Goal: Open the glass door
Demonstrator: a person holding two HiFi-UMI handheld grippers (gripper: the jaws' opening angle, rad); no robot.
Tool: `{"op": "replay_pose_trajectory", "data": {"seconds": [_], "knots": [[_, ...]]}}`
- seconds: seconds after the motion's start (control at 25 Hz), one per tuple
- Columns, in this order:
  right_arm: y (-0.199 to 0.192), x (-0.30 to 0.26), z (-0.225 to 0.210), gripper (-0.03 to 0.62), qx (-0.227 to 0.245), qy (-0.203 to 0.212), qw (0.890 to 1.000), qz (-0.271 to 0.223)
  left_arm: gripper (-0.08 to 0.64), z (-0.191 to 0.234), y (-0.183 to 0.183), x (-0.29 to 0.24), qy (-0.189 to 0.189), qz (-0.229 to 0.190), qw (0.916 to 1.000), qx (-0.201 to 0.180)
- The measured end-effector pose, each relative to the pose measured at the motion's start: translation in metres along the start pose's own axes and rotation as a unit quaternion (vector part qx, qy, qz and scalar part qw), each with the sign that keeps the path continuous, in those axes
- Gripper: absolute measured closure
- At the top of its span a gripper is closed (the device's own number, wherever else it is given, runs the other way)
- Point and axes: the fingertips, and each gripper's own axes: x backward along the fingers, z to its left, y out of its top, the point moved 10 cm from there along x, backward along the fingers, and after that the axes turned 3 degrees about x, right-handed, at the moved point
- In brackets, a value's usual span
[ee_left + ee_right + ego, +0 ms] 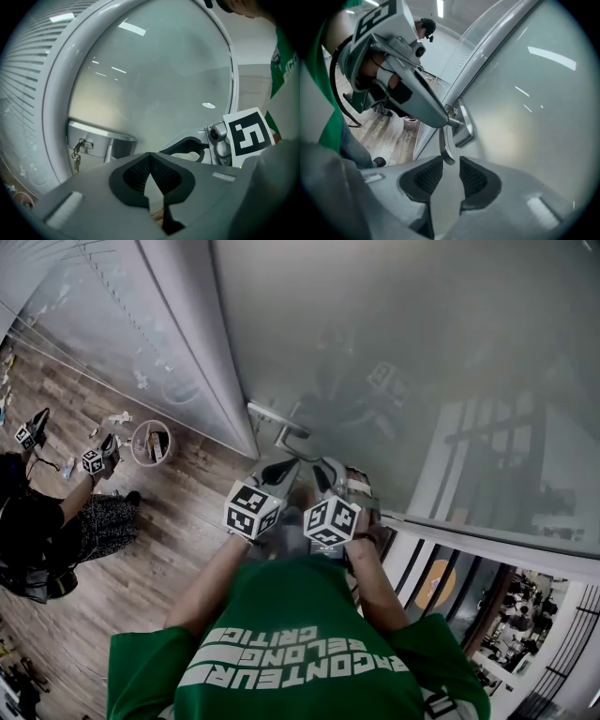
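The frosted glass door [403,352] fills the upper right of the head view, with its metal lever handle [279,430] near its left edge. Both grippers are side by side just below that handle. My left gripper [279,472] has its pads meeting at the tips with nothing between them [150,159]. Its nose lies against the handle's pivot [453,121]. My right gripper [451,164] is open. The lever's free end [446,152] hangs just ahead of its fingertips, and the pads do not press on it. A lock plate with hanging keys [78,149] shows in the left gripper view.
A white door frame [202,362] and a glass wall with blinds [84,306] stand left of the door. On the wooden floor at left is a round bin [150,442], and another person holding grippers [97,459]. A railing [487,549] runs at lower right.
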Motion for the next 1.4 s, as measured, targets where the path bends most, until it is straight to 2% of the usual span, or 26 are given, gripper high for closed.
{"op": "replay_pose_trajectory", "data": {"seconds": [0.2,0.56,0.76,1.16,1.4], "knots": [[0.002,-0.01,0.0,0.495,0.014,0.015,1.0,0.006,0.543,0.007,0.0,-0.01,0.009,0.01,0.9999,0.007],[0.002,-0.014,-0.001,0.514,0.037,0.029,0.998,0.035,0.543,0.01,-0.002,-0.017,0.002,0.02,0.9998,0.007],[0.003,-0.019,-0.003,0.518,0.027,0.045,0.998,0.043,0.543,0.011,-0.003,-0.022,-0.007,0.024,0.9996,0.009],[-0.008,-0.021,-0.01,0.518,0.007,0.049,0.998,0.03,0.544,0.001,-0.002,-0.045,-0.026,0.037,0.999,-0.002],[-0.007,-0.023,-0.007,0.517,0.001,0.044,0.999,0.03,0.545,0.003,-0.004,-0.045,-0.006,0.042,0.9989,-0.018]]}}
